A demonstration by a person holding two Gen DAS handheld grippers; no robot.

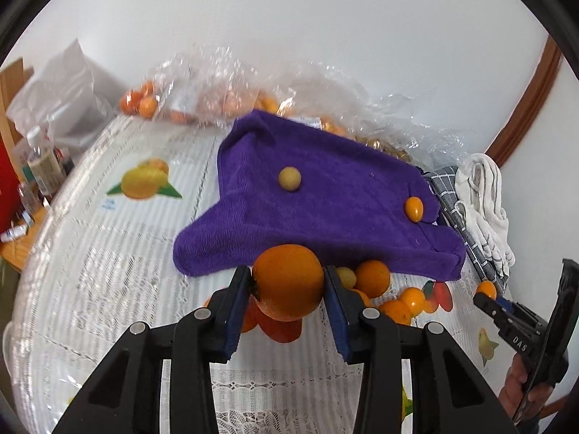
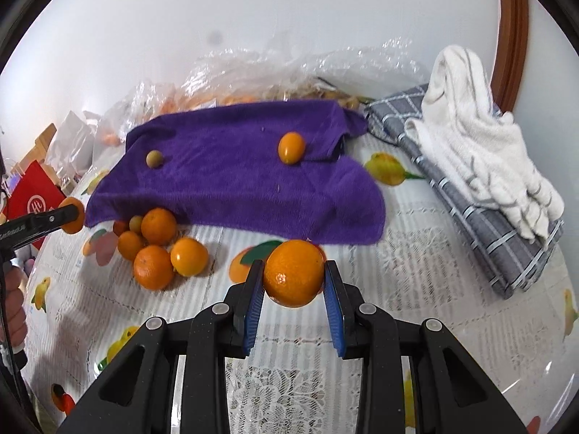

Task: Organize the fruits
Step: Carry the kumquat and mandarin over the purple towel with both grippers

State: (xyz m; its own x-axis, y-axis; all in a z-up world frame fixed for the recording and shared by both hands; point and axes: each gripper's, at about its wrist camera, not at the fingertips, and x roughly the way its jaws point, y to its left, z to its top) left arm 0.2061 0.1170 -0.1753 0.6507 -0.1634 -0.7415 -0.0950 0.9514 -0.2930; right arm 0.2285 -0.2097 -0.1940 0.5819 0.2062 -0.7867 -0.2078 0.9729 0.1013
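Observation:
My left gripper (image 1: pixel 287 282) is shut on an orange fruit (image 1: pixel 287 282), held above the table near the front edge of a purple towel (image 1: pixel 325 213). My right gripper (image 2: pixel 294 273) is shut on an orange mandarin (image 2: pixel 294 273), also in front of the purple towel (image 2: pixel 235 181). On the towel lie a small yellow-green fruit (image 1: pixel 289 178) and a small orange kumquat (image 1: pixel 414 208). A pile of several oranges (image 2: pixel 159 249) lies on the table by the towel's front left corner. The left gripper shows at the left edge of the right wrist view (image 2: pixel 68 215).
Clear plastic bags with more fruit (image 1: pixel 217 97) lie behind the towel by the white wall. A grey checked cloth (image 2: pixel 470 195) with white gloves (image 2: pixel 488 159) lies on the right. Bottles (image 1: pixel 43 162) and a red bag (image 2: pixel 32 195) stand off the table's left side.

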